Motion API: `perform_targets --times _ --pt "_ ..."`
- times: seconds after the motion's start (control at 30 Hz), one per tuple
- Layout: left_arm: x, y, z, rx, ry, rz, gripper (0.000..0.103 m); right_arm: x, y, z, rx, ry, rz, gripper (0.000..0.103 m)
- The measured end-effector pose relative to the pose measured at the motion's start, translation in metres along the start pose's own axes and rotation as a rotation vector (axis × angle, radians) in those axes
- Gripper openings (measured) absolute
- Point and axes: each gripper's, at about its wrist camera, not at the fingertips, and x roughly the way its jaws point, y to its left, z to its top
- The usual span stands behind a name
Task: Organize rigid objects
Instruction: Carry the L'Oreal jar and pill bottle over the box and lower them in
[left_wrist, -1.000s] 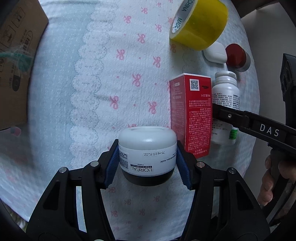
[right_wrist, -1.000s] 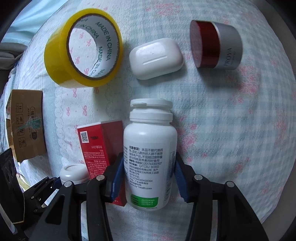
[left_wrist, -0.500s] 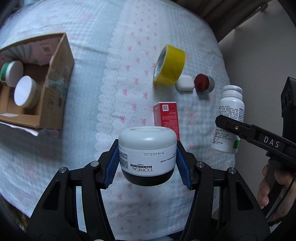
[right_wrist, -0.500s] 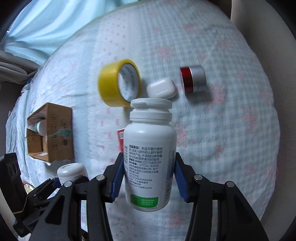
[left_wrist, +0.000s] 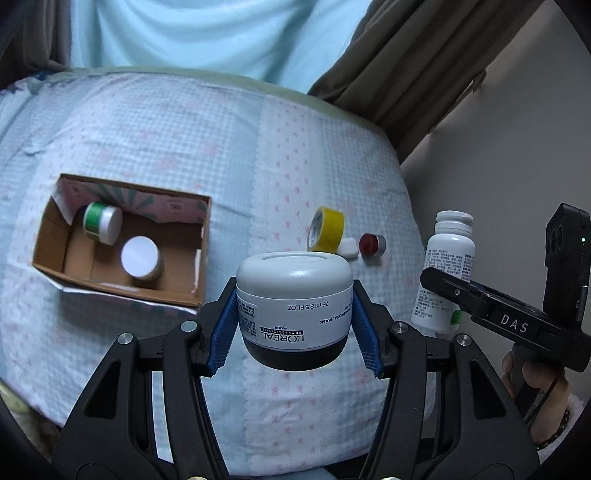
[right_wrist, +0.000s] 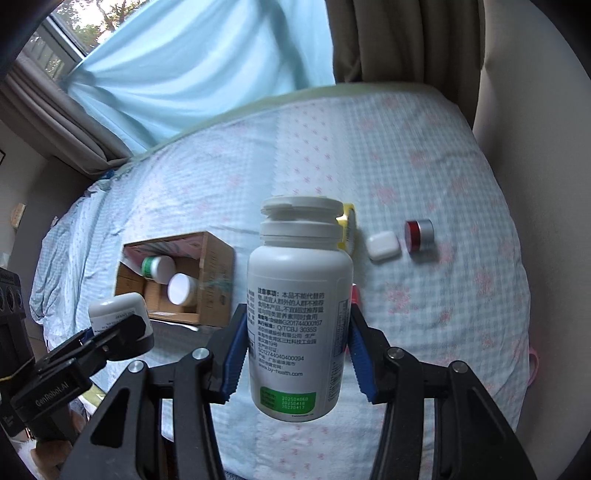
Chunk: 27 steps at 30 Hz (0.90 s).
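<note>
Item one: we hold a white L'Oréal mask jar (left_wrist: 293, 310) with a dark base in the left hand-held gripper (left_wrist: 294, 325), its blue pads (left_wrist: 225, 334) pressed to both sides, the jar lifted clear above the bed (left_wrist: 184, 122). Item two: we hold one white supplement bottle (right_wrist: 300, 325) upright in the right hand-held gripper (right_wrist: 299, 343), clamped at the label, also raised off the bedding. Below and to the left lies one open cardboard box (left_wrist: 201, 254) holding two jars: a green-labelled jar (left_wrist: 101, 223) tipped against the far wall and a white-lidded jar (left_wrist: 142, 258) standing upright, with bare box floor around them. Further right on the bedspread we count three loose items in a row: one yellow tape roll (left_wrist: 327, 232) standing on edge, one white earbud case (right_wrist: 384, 245) just beside it, and one red-and-silver cosmetic jar (right_wrist: 419, 236) lying on its side. Wide open bedspread surrounds the box; the bed's right edge meets a pale wall (left_wrist: 498, 147), and curtains (right_wrist: 192, 62) hang at the far edge.
</note>
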Motion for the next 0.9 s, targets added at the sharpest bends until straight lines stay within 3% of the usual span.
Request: perform_targets --times 0.2,0.4,0.67,0.9 --pt "-0.058 0.054 0.024 0.052 -0.044 -0.021 0.053 -0.022 0.072 0.002 0.001 -0.075 0.010 0.046" --pt "-0.094 0.126 0.057 0.118 -0.043 -0.025 0.053 -0.010 0.147 0.003 0.050 -0.112 0.018 0.046" --pt "-0.098 0.222 0.089 0.171 0.006 0.031 0.053 0.034 0.246 0.012 0.057 -0.102 0.014 0.046" --pt "-0.064 0.281 0.103 0.139 0.068 0.067 0.053 0.090 0.302 0.026 -0.006 -0.024 0.015 0.046"
